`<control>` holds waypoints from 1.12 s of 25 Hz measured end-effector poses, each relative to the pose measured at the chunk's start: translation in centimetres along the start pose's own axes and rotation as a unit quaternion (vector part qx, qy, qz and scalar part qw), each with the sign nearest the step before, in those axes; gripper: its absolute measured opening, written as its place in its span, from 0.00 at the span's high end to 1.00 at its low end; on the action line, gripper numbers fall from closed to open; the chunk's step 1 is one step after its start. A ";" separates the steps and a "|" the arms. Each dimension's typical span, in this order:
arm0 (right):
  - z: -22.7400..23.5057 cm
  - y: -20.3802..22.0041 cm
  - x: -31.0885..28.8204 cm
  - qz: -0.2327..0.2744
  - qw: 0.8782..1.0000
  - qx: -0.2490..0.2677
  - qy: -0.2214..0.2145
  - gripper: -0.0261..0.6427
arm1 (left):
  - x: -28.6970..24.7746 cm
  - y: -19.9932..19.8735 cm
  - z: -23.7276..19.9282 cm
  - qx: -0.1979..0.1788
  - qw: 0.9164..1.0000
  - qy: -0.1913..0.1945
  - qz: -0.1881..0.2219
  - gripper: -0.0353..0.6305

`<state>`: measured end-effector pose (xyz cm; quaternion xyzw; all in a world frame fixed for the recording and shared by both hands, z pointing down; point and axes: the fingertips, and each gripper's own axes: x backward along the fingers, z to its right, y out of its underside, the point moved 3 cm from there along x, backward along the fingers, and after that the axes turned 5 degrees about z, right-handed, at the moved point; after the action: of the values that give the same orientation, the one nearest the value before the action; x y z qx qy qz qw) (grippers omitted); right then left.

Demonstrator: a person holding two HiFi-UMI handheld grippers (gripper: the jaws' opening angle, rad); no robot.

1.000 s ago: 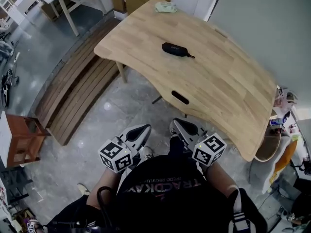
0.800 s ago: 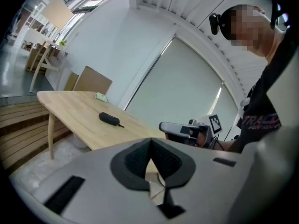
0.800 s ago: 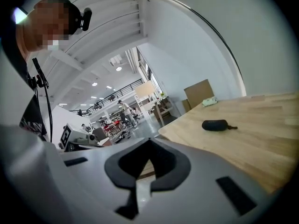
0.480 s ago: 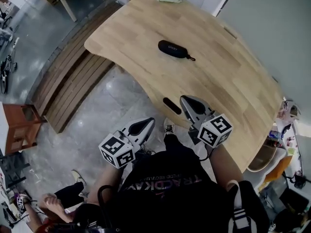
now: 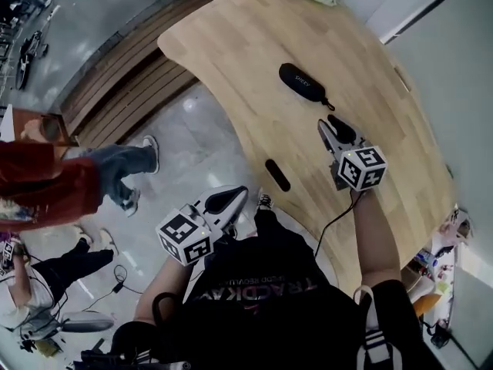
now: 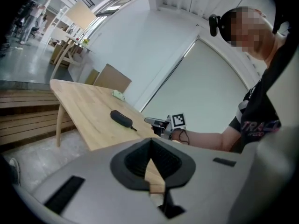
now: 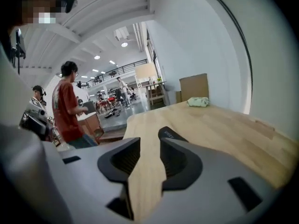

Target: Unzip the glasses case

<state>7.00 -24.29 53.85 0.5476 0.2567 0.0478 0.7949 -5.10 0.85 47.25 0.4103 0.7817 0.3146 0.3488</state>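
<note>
Glasses case (image 5: pixel 302 82), black, oval and zipped shut, is lying on the light wooden table (image 5: pixel 231 45), its contents hidden. The right gripper (image 5: pixel 330 126), down by the person's lap a second ago, is now hovering just short of the case. Its empty jaws have just been opening. The left gripper (image 5: pixel 229 198) is staying shut, off the table edge.

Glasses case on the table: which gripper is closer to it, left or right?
Right. The right gripper hovers over the table just short of the glasses case, its jaws just opening, nothing between them. The left gripper, shut, hangs by the person's body, off the table.
</note>
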 end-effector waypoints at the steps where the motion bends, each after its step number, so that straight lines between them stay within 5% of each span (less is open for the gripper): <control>1: 1.3 0.1 -0.9 -0.013 1.000 0.012 0.000 0.74 | 0.0 -0.1 0.0 0.001 1.000 -0.006 0.001 0.93; 7: 5.7 1.3 -7.8 -0.099 0.991 0.089 -0.010 0.61 | 0.3 -0.4 -0.1 0.007 0.999 -0.040 -0.001 0.93; 13: 7.3 2.8 -12.3 -0.192 0.958 0.207 -0.043 0.47 | 0.2 -0.1 0.1 0.015 0.998 -0.065 -0.003 0.93; 20: 7.7 4.4 -15.0 -0.230 0.939 0.245 -0.068 0.45 | -0.2 -0.1 -0.3 0.010 0.996 -0.085 -0.010 0.93; 28: 7.6 4.4 -15.5 -0.225 0.941 0.242 -0.072 0.46 | -0.3 -1.4 0.0 -0.009 0.996 -0.087 -0.019 0.93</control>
<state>-1.94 -34.55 65.32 0.6531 0.3193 -0.2352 0.6451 -5.58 -0.10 46.29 0.4182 0.7527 0.2782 0.4256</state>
